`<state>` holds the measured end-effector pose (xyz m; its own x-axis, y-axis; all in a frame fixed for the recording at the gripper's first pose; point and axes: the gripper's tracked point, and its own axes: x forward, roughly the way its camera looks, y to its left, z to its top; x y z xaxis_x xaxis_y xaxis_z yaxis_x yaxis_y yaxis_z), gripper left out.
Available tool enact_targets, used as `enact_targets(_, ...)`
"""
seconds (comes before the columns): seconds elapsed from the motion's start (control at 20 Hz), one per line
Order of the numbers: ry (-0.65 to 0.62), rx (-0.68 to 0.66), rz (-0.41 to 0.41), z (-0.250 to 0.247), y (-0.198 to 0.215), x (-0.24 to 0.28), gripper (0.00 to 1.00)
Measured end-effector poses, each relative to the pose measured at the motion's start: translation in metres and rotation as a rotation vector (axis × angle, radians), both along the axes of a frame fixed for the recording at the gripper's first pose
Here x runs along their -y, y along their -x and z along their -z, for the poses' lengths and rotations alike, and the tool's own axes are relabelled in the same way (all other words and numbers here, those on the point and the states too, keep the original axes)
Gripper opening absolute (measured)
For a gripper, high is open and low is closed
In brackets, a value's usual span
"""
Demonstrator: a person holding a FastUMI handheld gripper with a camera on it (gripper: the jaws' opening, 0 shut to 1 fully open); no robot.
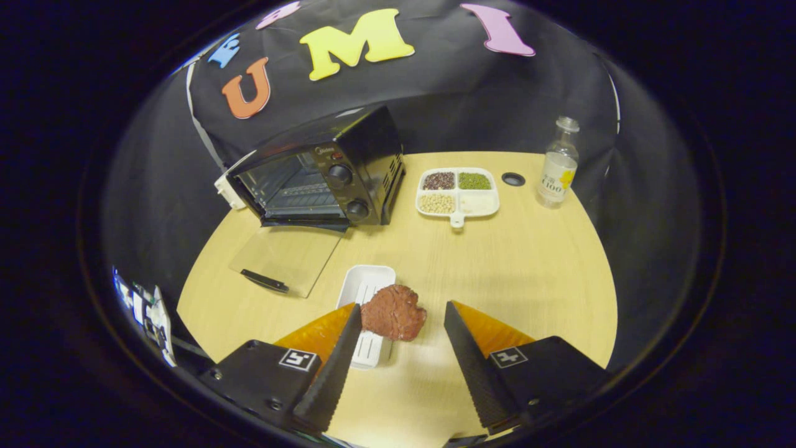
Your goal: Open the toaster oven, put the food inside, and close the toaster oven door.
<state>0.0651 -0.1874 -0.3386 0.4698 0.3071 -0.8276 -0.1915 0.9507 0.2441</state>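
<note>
A black toaster oven [323, 177] stands at the back left of the wooden table, its glass door [286, 258] folded down flat onto the tabletop with the dark handle toward me. The rack inside is bare. A reddish-brown piece of meat [393, 312] lies partly on a white rectangular tray [367, 283], overhanging the tray's right side. My gripper [401, 314] is open. The meat sits between the fingertips, close to the left finger [339, 361] and apart from the right finger [466, 354]. Neither finger presses on it.
A white four-compartment dish [458, 193] of beans and grains sits right of the oven. A clear bottle [558, 165] stands at the back right, with a dark round hole [513, 179] in the table beside it. The table edge curves off on both sides.
</note>
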Motion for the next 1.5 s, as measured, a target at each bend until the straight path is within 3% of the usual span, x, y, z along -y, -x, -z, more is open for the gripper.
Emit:
enact_targets(0.2,-0.085,-0.074,-0.021,0.013,-0.002,-0.006,0.73)
enact_targets(0.35,-0.132,-0.163,-0.045,0.027,0.015,-0.007,0.50)
enact_targets(0.5,-0.210,-0.159,-0.061,0.017,0.025,-0.012,0.30)
enact_targets(0.55,-0.227,-0.149,-0.067,0.014,0.029,-0.015,0.19)
enact_targets(0.65,-0.224,-0.118,-0.080,0.004,0.038,-0.019,0.14)
enact_targets(0.85,-0.068,-0.035,-0.101,-0.007,0.046,-0.013,0.12)
enact_targets(1.5,0.036,0.189,-0.146,-0.074,0.050,-0.083,0.09)
